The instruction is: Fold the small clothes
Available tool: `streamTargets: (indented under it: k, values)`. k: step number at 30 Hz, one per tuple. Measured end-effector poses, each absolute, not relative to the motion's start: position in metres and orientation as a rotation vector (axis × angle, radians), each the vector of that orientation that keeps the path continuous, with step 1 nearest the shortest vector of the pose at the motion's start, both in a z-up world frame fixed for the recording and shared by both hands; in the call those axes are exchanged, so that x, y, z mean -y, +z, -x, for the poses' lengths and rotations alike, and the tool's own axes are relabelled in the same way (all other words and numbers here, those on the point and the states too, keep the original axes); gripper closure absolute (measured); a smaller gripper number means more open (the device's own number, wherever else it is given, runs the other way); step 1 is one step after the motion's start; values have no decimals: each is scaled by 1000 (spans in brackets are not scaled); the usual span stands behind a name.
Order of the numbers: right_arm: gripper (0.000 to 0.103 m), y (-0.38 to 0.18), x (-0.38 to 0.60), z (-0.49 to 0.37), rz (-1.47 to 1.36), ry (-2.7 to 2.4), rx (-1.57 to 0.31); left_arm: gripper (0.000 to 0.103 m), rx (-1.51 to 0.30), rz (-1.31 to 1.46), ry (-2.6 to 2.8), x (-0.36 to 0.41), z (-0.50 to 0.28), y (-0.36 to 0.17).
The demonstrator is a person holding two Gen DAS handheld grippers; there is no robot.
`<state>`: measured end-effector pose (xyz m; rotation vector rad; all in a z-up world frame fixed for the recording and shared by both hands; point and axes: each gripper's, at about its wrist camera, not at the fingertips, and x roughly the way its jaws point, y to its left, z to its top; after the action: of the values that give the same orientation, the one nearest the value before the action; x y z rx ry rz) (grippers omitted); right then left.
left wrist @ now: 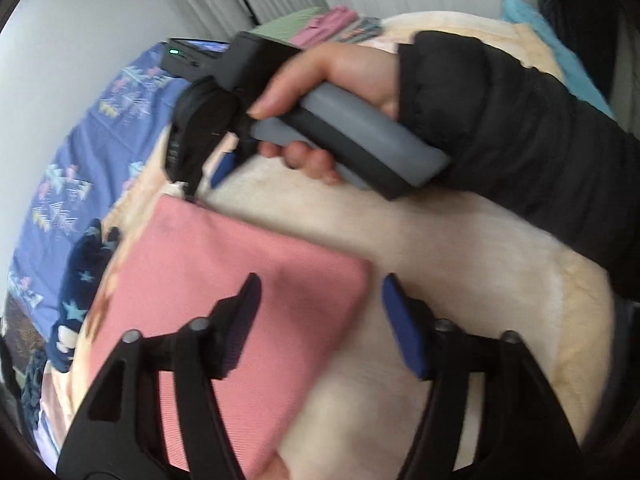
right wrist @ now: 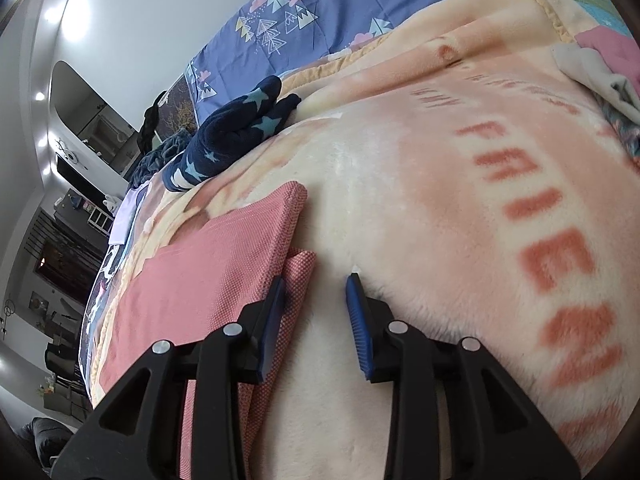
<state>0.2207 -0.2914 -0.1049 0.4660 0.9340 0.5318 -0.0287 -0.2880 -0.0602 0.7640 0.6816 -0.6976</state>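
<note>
The pink cloth (right wrist: 208, 264) is a flat folded rectangle with a fine woven, waffle-ish texture, lying on a fuzzy cream blanket (right wrist: 400, 208) with blurry reddish letters, spread over the bed. One layer edge peeks out under the top fold.

The left gripper (left wrist: 320, 320) sits wide open over the cloth's corner, holding nothing. The right gripper (right wrist: 316, 320) is spread too and empty, its left pad over the cloth's edge, the other over plush blanket. A fleecy navy star-print garment (right wrist: 236, 128) sits crumpled beyond, by the blue patterned sheet (right wrist: 340, 4).
</note>
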Motion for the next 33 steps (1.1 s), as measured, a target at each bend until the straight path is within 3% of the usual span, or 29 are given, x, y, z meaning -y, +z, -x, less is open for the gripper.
streamTargets:
  k: [1, 3, 7, 10, 14, 15, 16, 17, 23, 28, 30, 31, 32, 33]
  values:
    - [68, -105, 292, -221, -465, 533, -934, 37, -667, -803, -679, 290, 29, -65]
    - [68, -104, 292, -220, -468, 539, -933, 53, -677, -819, -667, 294, 28, -73]
    - [65, -104, 295, -220, -490, 560, -935, 96, -721, -708, -694, 289, 18, -65]
    - [62, -104, 290, -220, -473, 560, -944, 98, -721, -678, -720, 284, 17, -58]
    - [45, -103, 277, -227, -452, 596, -962, 98, -734, -635, -752, 278, 15, -59]
    - [46, -103, 273, -229, -435, 577, -965, 98, -735, -626, -756, 276, 11, -62]
    - [66, -102, 270, -230, -428, 551, -966, 99, -735, -615, -762, 275, 10, -62]
    - [99, -104, 268, -232, -448, 551, -984, 99, -733, -599, -769, 273, 9, -60]
    - [101, -81, 278, -224, -557, 569, -847, 99, -722, -514, -825, 260, 2, -56]
    - [101, -112, 279, -240, -578, 509, -938, 99, -746, -505, -824, 264, 0, -64]
    - [99, -105, 289, -237, -609, 511, -925, 99, -753, -493, -826, 263, -2, -65]
    - [91, -102, 292, -236, -616, 512, -926, 99, -753, -491, -826, 262, -2, -65]
    - [69, -100, 298, -232, -635, 525, -928, 99, -752, -490, -826, 261, -2, -65]
    - [59, -99, 302, -228, -668, 567, -926, 99, -751, -490, -826, 261, 0, -65]
